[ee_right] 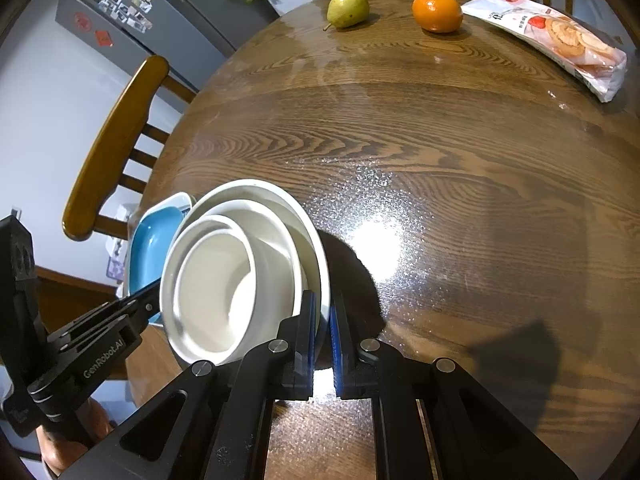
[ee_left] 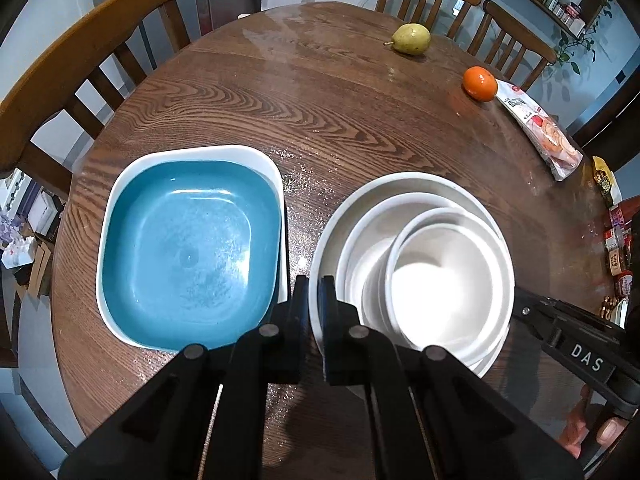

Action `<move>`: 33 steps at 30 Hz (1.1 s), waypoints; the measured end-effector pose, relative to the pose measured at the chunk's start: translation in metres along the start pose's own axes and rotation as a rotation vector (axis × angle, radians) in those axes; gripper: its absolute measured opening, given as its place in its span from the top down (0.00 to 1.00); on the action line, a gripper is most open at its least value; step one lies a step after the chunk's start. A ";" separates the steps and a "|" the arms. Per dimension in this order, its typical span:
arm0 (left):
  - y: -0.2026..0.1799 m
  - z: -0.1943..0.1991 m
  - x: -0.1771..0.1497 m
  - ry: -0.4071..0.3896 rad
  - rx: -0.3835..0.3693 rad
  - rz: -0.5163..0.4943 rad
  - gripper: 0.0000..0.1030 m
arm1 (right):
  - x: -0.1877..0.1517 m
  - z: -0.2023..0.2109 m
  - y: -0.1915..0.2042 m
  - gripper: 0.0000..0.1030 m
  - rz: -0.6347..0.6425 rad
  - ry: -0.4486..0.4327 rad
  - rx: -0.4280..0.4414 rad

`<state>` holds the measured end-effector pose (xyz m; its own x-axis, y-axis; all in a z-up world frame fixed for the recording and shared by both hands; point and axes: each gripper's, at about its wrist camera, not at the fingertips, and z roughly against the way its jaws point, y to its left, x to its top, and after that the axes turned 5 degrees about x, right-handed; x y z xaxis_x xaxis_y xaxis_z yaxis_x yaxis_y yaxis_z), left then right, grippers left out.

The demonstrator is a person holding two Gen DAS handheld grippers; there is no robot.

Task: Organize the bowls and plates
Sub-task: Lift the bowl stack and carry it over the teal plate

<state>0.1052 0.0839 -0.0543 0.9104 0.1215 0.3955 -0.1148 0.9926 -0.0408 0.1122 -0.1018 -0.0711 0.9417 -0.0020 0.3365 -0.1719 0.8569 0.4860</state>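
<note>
Both claws, left [ee_left: 314, 296] and right [ee_right: 323, 312], clamped on opposite rims of wide white ceramic plate [ee_left: 416, 180] carrying two nested white bowls [ee_left: 448, 280], beside blue square dish [ee_left: 188, 248] on round wooden counter [ee_right: 440, 140]. Best lifted level, evenly, slowly.

A round wooden desk [ee_left: 320, 92] with strong grain and a glossy, glare-marked top is seen. Near its front edge a square white plate [ee_left: 276, 176] is laid, with a blue plate [ee_left: 188, 252] nested in it. Just beside that, a wide white plate [ee_left: 400, 180] is set, and two white bowls are stacked in it. Along the far edge, well apart from the dishes, a pear [ee_left: 411, 39], an orange [ee_left: 480, 83] and a snack packet [ee_left: 540, 128] are lined up.
</note>
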 end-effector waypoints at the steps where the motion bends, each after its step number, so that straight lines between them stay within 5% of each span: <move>1: -0.001 0.001 0.000 -0.006 0.002 -0.003 0.99 | 0.000 0.000 0.000 0.90 0.000 0.000 0.000; 16: -0.002 0.026 -0.005 -0.085 0.016 -0.016 0.98 | -0.006 0.028 0.014 0.90 0.037 -0.065 0.002; 33: 0.046 0.048 -0.006 -0.142 0.054 0.046 0.98 | -0.001 0.020 0.069 0.90 0.123 -0.067 0.023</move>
<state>0.0755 0.1289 -0.0141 0.8386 0.1603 0.5206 -0.1797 0.9836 -0.0136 0.0936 -0.0533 -0.0223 0.8919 0.0668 0.4474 -0.2917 0.8409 0.4559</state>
